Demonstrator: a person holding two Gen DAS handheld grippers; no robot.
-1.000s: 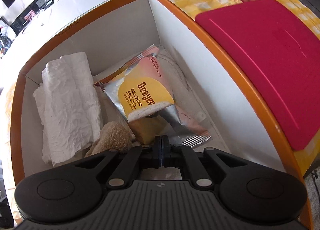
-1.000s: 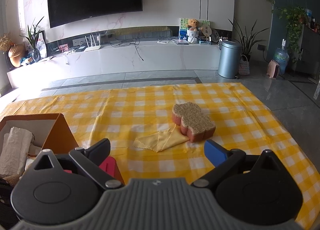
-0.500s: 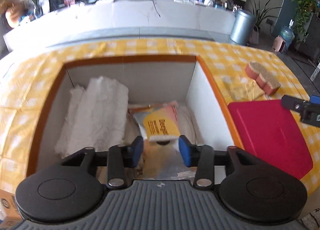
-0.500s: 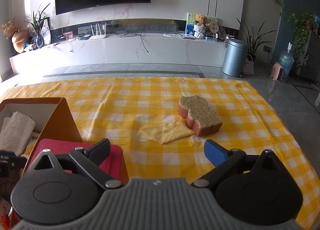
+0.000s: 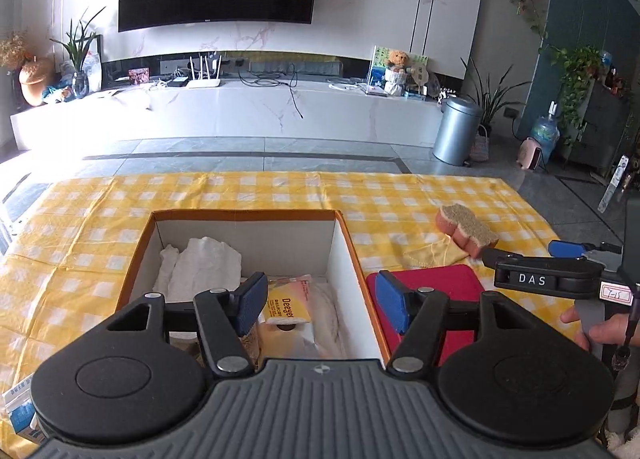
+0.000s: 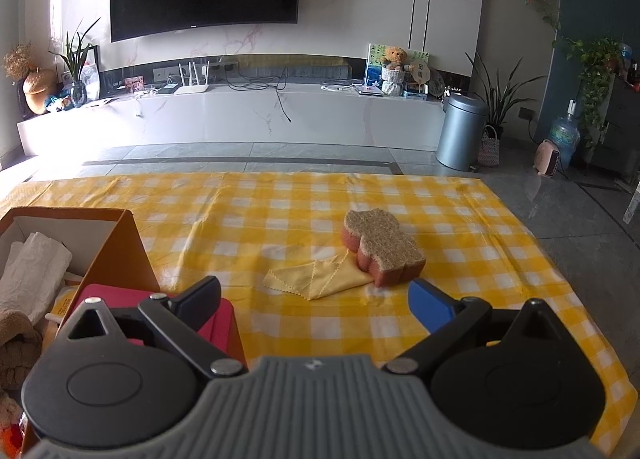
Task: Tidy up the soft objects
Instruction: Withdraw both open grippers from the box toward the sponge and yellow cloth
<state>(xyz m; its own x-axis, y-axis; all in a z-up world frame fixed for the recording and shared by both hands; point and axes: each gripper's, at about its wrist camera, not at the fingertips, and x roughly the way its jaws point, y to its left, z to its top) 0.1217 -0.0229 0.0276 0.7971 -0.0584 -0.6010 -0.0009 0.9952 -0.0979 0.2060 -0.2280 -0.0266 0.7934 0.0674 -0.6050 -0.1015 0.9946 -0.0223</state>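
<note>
Left gripper (image 5: 322, 301) hovers with jaws spread and empty above the orange box (image 5: 348, 237), which holds white crumpled paper (image 5: 200, 273) and a yellow snack packet (image 5: 286, 309). Right gripper (image 6: 316, 299), jaws also spread, faces the sponge (image 6: 382, 245) and yellow cloth (image 6: 316, 279) toward the checkered tablecloth's (image 6: 248, 215) right edge, beside a red mat (image 5: 440, 283).

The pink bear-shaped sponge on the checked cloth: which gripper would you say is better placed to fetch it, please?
The right gripper, probably: it is open and faces the pink bear-shaped sponge, while the left gripper hangs open over the orange cardboard box.
</note>
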